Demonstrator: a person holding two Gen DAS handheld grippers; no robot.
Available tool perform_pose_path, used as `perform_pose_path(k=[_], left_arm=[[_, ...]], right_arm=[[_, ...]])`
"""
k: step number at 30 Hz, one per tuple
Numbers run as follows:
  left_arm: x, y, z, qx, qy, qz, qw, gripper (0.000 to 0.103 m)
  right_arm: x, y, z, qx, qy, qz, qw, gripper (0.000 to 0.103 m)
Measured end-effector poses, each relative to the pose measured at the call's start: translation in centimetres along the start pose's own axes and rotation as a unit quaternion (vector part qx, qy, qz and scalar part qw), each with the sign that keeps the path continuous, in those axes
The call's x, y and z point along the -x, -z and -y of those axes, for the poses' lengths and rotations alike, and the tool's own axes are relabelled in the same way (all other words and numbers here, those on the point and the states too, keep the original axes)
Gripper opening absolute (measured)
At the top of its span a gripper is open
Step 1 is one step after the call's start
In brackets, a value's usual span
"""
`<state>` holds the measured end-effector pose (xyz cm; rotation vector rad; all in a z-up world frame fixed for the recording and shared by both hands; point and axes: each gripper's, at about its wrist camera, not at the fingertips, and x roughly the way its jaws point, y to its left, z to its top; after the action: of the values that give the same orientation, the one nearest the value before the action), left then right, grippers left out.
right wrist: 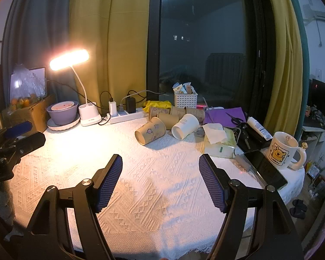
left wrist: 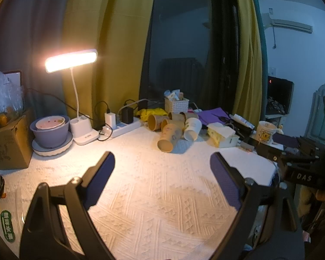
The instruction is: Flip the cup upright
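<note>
Several paper cups [right wrist: 150, 131] lying tipped over at the far middle of the white-clothed surface [right wrist: 153, 190], left gripper [left wrist: 162, 162] and right gripper [right wrist: 160, 169] both released, spread wide, holding nothing, near side.

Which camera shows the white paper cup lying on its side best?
The right wrist view: the white cup lies near the middle, open mouth toward the camera, unblocked. The left wrist view shows the same cup smaller and farther off, beside the brown cups.
</note>
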<state>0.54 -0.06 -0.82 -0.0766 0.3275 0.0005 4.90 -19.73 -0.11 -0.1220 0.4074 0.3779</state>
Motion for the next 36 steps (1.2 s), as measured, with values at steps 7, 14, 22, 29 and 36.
perform_pose_path(k=[7, 14, 22, 29, 36], left_arm=[[-0.02, -0.06, -0.05, -0.001, 0.003, 0.000, 1.0000, 0.091], [-0.02, -0.16, 0.00, 0.001, 0.004, 0.000, 1.0000, 0.091], [-0.02, -0.38, 0.01, -0.001, 0.006, 0.000, 1.0000, 0.091], [-0.05, -0.40, -0.03, -0.001, 0.007, 0.001, 1.0000, 0.091], [-0.08, -0.34, -0.08, 0.001, 0.006, 0.003, 1.0000, 0.091]], right_arm=[[-0.04, -0.04, -0.11, 0.000, 0.000, -0.001, 1.000, 0.076], [-0.03, -0.14, 0.02, 0.000, 0.000, -0.002, 1.000, 0.076], [-0.01, -0.21, 0.12, -0.001, -0.001, -0.001, 1.000, 0.076], [-0.17, -0.23, -0.17, 0.000, -0.001, -0.001, 1.000, 0.076], [-0.23, -0.28, -0.12, -0.001, -0.002, -0.002, 1.000, 0.076]])
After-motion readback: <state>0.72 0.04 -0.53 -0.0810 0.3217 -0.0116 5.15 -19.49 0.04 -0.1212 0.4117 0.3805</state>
